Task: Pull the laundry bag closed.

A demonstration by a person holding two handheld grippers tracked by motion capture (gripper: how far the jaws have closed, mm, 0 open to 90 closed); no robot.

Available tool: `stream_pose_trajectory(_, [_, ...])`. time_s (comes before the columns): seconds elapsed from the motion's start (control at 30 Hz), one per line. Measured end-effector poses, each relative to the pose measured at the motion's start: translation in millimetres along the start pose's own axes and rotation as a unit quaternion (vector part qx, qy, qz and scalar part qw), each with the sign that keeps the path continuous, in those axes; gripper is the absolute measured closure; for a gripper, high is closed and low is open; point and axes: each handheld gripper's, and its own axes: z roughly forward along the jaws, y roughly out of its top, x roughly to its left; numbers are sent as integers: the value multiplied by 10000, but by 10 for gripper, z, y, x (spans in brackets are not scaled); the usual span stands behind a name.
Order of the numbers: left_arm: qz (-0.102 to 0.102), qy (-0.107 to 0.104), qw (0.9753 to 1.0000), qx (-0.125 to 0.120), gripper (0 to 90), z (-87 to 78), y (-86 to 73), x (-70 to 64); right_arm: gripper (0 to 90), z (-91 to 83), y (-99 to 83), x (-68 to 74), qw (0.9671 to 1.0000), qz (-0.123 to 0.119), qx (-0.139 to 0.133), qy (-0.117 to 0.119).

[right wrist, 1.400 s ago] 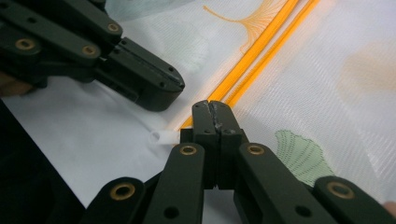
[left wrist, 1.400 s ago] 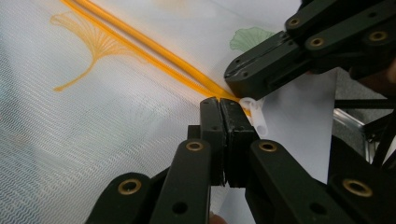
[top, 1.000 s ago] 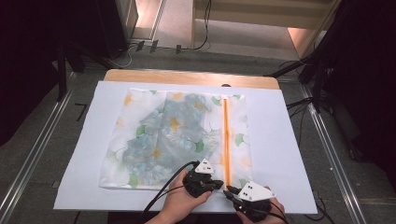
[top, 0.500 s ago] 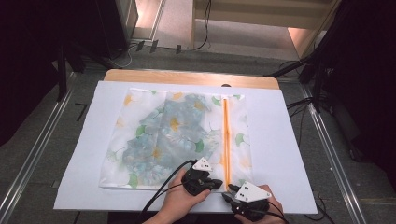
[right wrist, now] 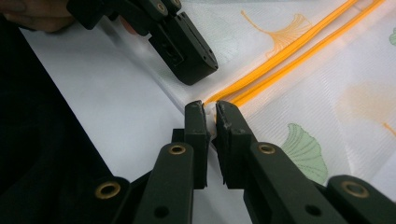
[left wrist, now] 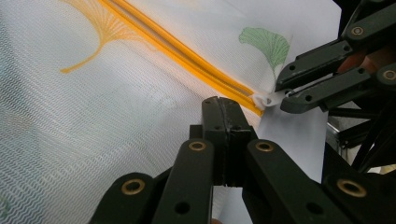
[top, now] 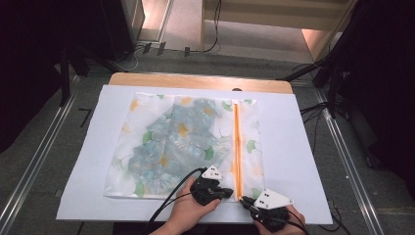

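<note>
A white mesh bag (top: 186, 142) printed with ginkgo leaves lies flat on a white sheet, with a blue-green patterned cloth inside it. Its orange zipper (top: 237, 142) runs from far to near along the right part. My left gripper (top: 228, 192) (left wrist: 224, 103) is shut on the mesh at the bag's near edge, just left of the zipper's end. My right gripper (top: 243, 199) (right wrist: 210, 109) is shut on the small white zipper pull (left wrist: 265, 98) (right wrist: 211, 108) at that near end. The two grippers' tips sit close together.
The white sheet (top: 303, 161) covers a wooden table (top: 195, 81). Metal rails (top: 34, 161) run along the floor on both sides. Black cables trail from both grippers over the near table edge. Dark stands and cables are on the floor at the far right.
My right gripper has edged a little left to the zipper's near end. The left gripper and the bag stay about where they were.
</note>
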Motion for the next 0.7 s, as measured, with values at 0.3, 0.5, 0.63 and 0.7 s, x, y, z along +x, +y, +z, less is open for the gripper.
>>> stream_pose_trajectory(0.3, [12,20,10000,3,900,0,0,-6,849,-32,29,-35,9993,319,-144,148])
stream_pose_trajectory(0.5, [168,131,9998,0,900,-1,-4,-40,900,-39,22,-83,9976,608,-177,276])
stream_pose_trajectory(0.63, [146,118,9998,-19,900,1,-4,-39,900,-33,28,-97,9970,721,-127,263])
stream_pose_trajectory(0.7, [184,148,9997,-29,900,1,-5,-50,900,-36,48,-88,9970,718,-127,245])
